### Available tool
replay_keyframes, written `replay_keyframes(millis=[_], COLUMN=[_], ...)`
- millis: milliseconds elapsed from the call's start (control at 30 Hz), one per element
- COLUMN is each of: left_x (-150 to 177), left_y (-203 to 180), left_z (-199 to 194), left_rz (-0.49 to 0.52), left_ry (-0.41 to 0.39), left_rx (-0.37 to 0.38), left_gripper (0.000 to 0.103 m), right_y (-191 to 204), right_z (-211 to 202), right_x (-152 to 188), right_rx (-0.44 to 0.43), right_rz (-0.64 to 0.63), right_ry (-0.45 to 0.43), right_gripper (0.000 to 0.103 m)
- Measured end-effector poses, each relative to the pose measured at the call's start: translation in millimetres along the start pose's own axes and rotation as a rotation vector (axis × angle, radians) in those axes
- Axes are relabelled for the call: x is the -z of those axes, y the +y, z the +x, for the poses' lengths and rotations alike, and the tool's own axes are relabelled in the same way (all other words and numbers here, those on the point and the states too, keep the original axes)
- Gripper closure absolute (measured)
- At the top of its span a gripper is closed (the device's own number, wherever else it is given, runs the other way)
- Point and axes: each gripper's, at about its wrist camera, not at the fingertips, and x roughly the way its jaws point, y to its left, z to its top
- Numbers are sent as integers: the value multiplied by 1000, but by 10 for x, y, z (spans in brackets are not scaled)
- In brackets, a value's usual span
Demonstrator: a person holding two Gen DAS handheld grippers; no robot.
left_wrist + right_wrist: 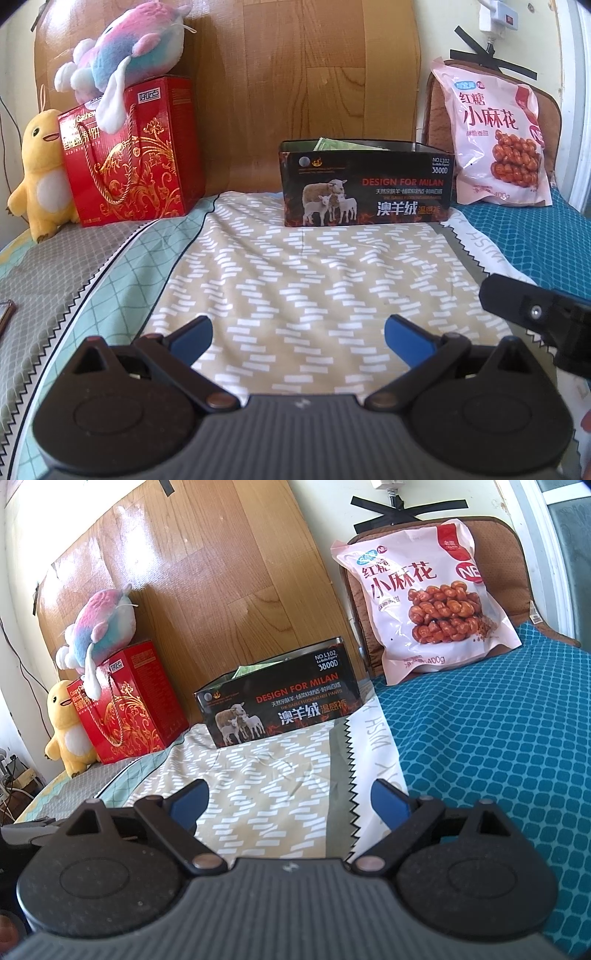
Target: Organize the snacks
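Note:
A black tin box (365,188) with sheep pictures stands open on the bed against the wooden headboard; a green packet (332,144) pokes out of it. It also shows in the right wrist view (279,701). A pink snack bag (498,136) of fried dough twists leans upright at the back right (428,598). A red gift box (133,155) stands at the back left (129,701). My left gripper (297,334) is open and empty, low over the patterned sheet. My right gripper (290,801) is open and empty, also over the sheet.
A pastel plush (125,51) lies on the red box and a yellow duck plush (37,173) stands beside it. A teal patterned cover (498,757) spreads at the right. A brown cushion (495,554) backs the pink bag. The right gripper's body (535,310) shows at the left view's edge.

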Motion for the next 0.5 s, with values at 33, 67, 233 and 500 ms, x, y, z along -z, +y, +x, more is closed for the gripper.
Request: replay_keyframes(millis=[33, 67, 233, 500], left_x=[0, 0, 2, 2], left_y=[0, 0, -2, -8], left_z=[1, 2, -3, -10], left_rz=[0, 0, 3, 8], left_ry=[0, 0, -3, -4], left_rx=[1, 3, 9, 15], left_gripper=[0, 0, 0, 0], right_y=[4, 0, 1, 7], right_z=[0, -1, -3, -2], right_x=[1, -2, -2, 0], right_rx=[0, 1, 2, 2], right_rz=[1, 2, 3, 4], right_ry=[0, -1, -1, -2], right_gripper=[7, 7, 7, 7])
